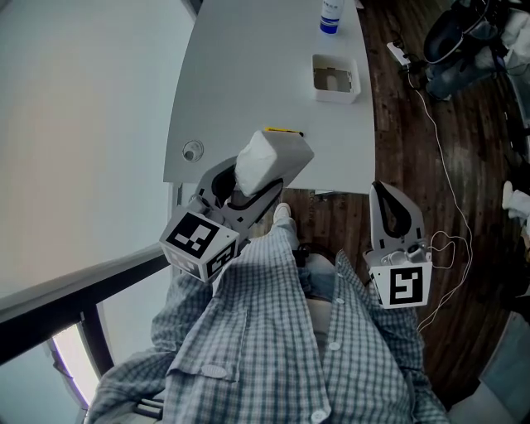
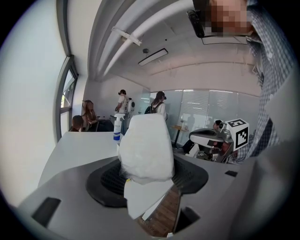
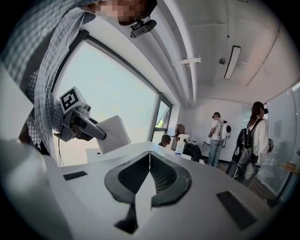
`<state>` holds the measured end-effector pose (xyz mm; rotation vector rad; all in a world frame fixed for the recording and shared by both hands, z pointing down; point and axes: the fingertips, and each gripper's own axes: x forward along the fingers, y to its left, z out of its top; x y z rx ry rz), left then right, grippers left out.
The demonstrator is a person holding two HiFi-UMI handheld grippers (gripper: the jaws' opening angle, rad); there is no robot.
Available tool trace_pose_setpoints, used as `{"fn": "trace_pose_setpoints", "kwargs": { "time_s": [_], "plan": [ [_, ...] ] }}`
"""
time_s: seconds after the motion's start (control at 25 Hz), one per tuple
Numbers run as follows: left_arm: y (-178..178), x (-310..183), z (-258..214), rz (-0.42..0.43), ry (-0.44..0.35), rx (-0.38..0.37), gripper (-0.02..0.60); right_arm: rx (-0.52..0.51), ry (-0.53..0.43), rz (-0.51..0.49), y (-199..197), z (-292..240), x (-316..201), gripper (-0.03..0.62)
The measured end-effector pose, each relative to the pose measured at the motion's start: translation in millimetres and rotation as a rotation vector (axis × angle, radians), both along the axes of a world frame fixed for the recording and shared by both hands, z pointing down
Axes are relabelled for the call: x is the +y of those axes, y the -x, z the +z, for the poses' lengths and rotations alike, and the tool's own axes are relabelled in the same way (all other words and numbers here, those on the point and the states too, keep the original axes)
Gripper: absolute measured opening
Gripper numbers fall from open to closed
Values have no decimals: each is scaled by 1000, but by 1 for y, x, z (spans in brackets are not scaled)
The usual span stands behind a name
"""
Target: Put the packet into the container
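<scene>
Container [image 1: 335,79]: white, square, open-topped, sits on the white table [image 1: 248,74]. Its inside shows a dull tan-grey patch; cannot tell whether that is contents or the bare floor. Spray bottle [image 1: 330,16] stands just beyond the container on its far side, with its top cut off by the frame edge. Packet [image 2: 145,150]: white, puffy, not in the container. It is well apart from the container, on the person's side and to the left, over the table's near edge. Left gripper [image 1: 263,175] is clenched on the packet. The left gripper view shows the packet's lower flap pinched between the dark pads and its bulk standing up above them, blocking most of what lies ahead. Right gripper [image 3: 149,157]: jaws pressed together with nothing between them. It hangs off the table, over the dark wood floor [image 1: 414,166], nearer the person than the container and slightly to its right. A small yellow item [image 1: 281,131] lies at the table's near edge just behind the packet, mostly hidden and not identifiable. The checked shirt [image 1: 273,348] covers the lower head view.
</scene>
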<state>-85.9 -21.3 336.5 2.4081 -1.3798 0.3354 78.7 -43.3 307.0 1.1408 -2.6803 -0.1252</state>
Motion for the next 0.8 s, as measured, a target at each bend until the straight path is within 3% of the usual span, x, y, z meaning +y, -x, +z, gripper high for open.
{"fn": "trace_pose_setpoints", "kwargs": {
  "time_s": [0.8],
  "plan": [
    [50,-91,2,96,6,-5,273,3,5,89,51,-2,-74,14]
  ]
}}
